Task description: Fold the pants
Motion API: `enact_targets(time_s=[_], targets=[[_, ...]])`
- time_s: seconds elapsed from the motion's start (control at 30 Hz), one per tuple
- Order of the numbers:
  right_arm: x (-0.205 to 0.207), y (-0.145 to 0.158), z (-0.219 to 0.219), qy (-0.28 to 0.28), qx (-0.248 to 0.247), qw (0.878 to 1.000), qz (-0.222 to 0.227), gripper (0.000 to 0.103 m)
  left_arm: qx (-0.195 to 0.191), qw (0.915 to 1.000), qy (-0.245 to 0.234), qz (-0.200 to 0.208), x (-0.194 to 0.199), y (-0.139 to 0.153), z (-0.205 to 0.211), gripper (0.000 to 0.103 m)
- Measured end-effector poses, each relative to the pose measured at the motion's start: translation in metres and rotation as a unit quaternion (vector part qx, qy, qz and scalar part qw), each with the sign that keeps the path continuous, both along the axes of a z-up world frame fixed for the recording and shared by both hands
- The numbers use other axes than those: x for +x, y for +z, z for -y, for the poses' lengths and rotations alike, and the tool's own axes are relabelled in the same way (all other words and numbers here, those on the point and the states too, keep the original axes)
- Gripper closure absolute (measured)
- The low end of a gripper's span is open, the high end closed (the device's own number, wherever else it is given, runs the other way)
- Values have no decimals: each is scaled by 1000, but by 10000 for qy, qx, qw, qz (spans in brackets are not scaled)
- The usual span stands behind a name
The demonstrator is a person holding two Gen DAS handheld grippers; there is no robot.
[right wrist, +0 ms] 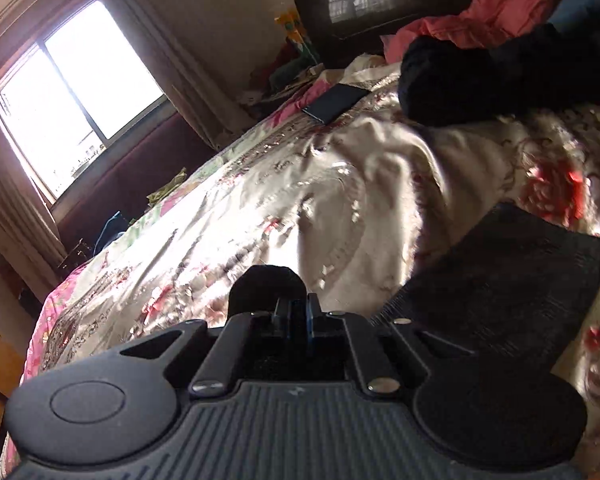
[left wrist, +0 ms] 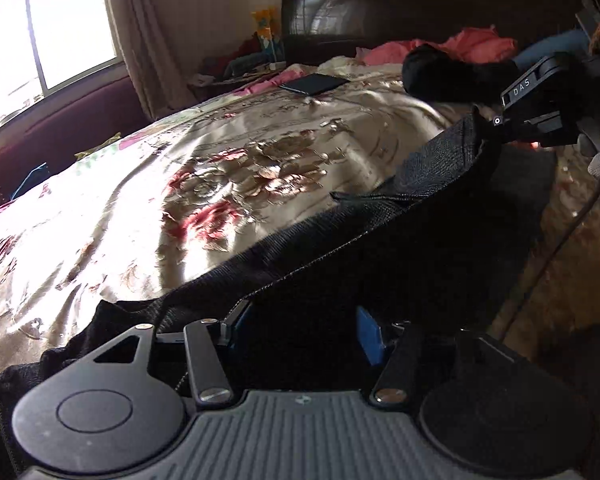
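Bedroom w/ bright window [right wrist: 80, 92] and dark headboard [left wrist: 400, 4]; floral bedspread [left wrist: 160, 184] covers the bed. Left tool [left wrist: 300, 328]: blue pads spread wide w/ black pants [left wrist: 380, 240] bunched between them, grip not clear. Right tool [right wrist: 298, 316]: fingers pressed together on a black fabric edge of the pants, which stretch taut between both tools above the bed. Beyond: folded black garment [right wrist: 500, 280] flat on bedspread, black clothing heap [right wrist: 460, 80], pink clothes [right wrist: 480, 16] near headboard, dark phone [right wrist: 334, 102].
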State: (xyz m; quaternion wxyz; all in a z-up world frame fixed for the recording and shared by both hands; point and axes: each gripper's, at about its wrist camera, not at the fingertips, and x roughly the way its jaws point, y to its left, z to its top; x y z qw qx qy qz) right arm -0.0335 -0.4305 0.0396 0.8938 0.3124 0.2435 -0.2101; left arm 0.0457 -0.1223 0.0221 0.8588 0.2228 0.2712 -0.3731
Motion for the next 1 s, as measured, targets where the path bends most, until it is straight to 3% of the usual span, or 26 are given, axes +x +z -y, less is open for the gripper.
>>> enact_targets(time_s=[0.07, 0.17, 0.3, 0.43, 0.5, 0.57, 0.67, 0.73, 0.83, 0.93, 1.0], targets=[[-13, -36, 9, -153, 233, 9988, -411, 94, 357, 9990, -235, 110, -13, -11, 10, 34], [-28, -45, 14, -145, 270, 9991, -289, 94, 535, 9977, -365, 196, -25, -12, 15, 34], [-21, -22, -8, 194, -1044, 9924, -617, 80, 348, 9983, -349, 313, -26, -5, 11, 34], [-23, -15, -20, 293, -1634, 9829, -802, 77, 231, 9975, -496, 450, -34, 0, -1, 33], [-23, -22, -18, 200, -1576, 9827, -956, 76, 252, 9970, -698, 203, -37, -1, -6, 33], [-26, -29, -8, 57, -1221, 9876, -983, 75, 234, 9950, -949, -215, -41, -2, -11, 33], [-33, -30, 2, -158, -875, 9912, -981, 67, -133, 9930, -1087, -439, -46, 10, -21, 33], [-34, -29, 5, -197, -825, 9910, -1034, 61, -567, 9913, -1114, -404, -47, 27, -28, 32], [-30, -26, -1, -122, -1091, 9874, -1139, 61, -852, 9914, -983, 117, -42, 43, -31, 24], [-30, -24, -2, -129, -1084, 9874, -1149, 61, -700, 9937, -754, 450, -21, 33, -26, 20], [-32, -24, 1, -166, -993, 9881, -1166, 61, -362, 9968, -706, 23, -2, 14, -19, 21]])
